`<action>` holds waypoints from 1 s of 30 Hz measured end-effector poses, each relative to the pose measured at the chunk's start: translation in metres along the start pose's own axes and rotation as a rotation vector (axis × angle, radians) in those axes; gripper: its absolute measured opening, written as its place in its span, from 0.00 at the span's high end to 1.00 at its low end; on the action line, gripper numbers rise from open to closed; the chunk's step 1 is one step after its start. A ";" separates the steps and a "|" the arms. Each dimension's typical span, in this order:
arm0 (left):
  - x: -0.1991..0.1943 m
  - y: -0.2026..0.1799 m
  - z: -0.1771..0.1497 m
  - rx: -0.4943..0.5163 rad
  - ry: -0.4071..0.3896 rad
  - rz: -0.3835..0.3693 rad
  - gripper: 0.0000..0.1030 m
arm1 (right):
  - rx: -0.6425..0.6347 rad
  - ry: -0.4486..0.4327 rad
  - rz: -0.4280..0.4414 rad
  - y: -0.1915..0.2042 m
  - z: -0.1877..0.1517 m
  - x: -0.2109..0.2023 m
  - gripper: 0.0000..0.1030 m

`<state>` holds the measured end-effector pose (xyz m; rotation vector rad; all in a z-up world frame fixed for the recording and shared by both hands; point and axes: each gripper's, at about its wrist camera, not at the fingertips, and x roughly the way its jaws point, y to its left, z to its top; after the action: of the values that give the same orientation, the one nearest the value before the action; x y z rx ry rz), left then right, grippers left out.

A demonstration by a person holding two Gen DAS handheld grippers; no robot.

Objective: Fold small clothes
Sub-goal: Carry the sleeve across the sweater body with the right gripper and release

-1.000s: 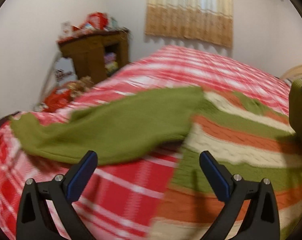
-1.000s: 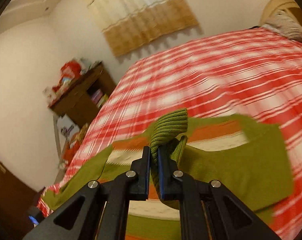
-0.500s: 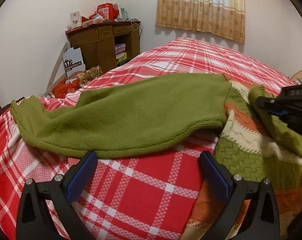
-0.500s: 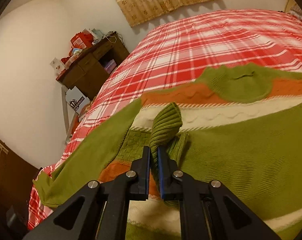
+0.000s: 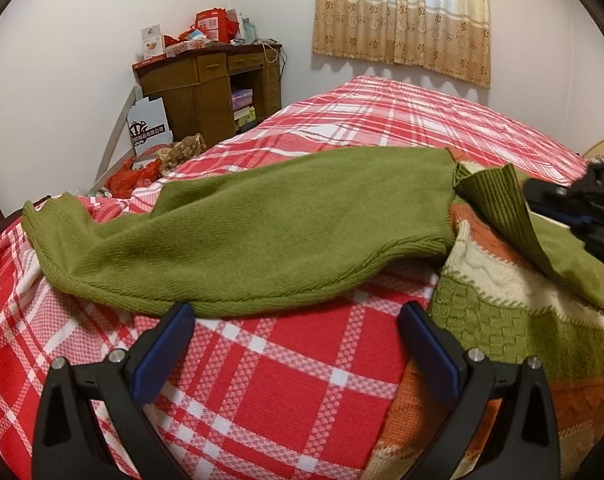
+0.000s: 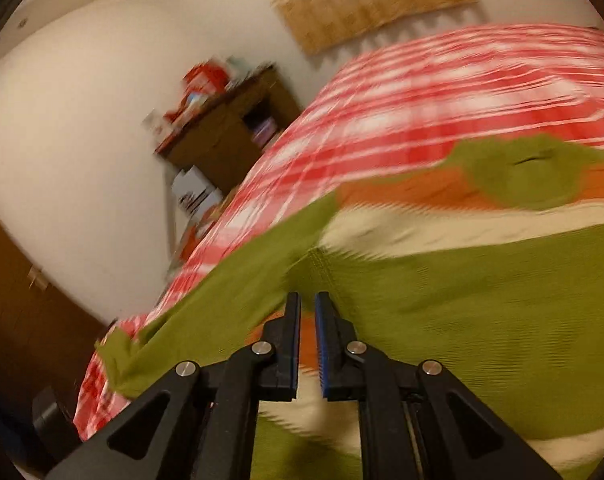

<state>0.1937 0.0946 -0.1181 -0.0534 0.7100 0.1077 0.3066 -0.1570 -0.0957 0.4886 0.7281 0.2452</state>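
Observation:
A knitted sweater with green, cream and orange bands (image 5: pixel 498 300) lies on the red plaid bed (image 5: pixel 285 380). Its left green sleeve (image 5: pixel 241 240) stretches out to the left. Its other sleeve, ribbed cuff (image 5: pixel 498 196) foremost, lies folded across the body. My left gripper (image 5: pixel 297 344) is open and empty, just above the bedspread below the left sleeve. My right gripper (image 6: pixel 308 308) has its jaws a narrow gap apart with nothing between them, above the sweater (image 6: pixel 462 288); this view is blurred. It also shows at the right edge of the left wrist view (image 5: pixel 574 204).
A brown wooden desk (image 5: pixel 209 92) with boxes on top stands in the far left corner. Bags and clutter (image 5: pixel 149 164) lie on the floor beside the bed. A curtain (image 5: pixel 402 16) hangs on the far wall.
My right gripper has let go of the sleeve cuff, which now lies on the sweater body, and has pulled back fast. My left gripper has come slightly closer to the left sleeve.

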 end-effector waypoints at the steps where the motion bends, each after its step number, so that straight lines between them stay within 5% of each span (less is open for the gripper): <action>1: 0.000 0.000 0.000 0.000 0.001 -0.001 0.00 | 0.016 0.019 0.001 -0.006 -0.001 0.002 0.93; 7: -0.001 0.001 -0.001 0.002 0.001 0.000 0.00 | 0.000 0.131 0.041 0.004 -0.019 0.028 0.93; 12: -0.002 0.001 -0.001 0.001 0.001 0.000 0.00 | -0.061 0.100 -0.011 0.012 -0.015 0.007 0.93; 15: -0.001 0.003 -0.001 0.001 0.001 0.000 0.00 | -0.071 0.027 -0.113 -0.009 -0.009 -0.027 0.93; 22: -0.001 0.002 -0.001 0.003 0.002 0.002 0.00 | -0.095 -0.040 -0.532 -0.104 -0.004 -0.107 0.93; 26: -0.002 0.004 0.000 0.005 0.005 0.005 0.00 | 0.022 -0.022 -0.578 -0.164 -0.012 -0.135 0.93; 30: -0.001 0.003 0.001 0.008 0.008 0.011 0.00 | 0.019 -0.077 -0.616 -0.171 -0.018 -0.150 0.98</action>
<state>0.1931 0.0980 -0.1172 -0.0424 0.7187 0.1153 0.1934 -0.3547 -0.1079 0.2705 0.7724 -0.3546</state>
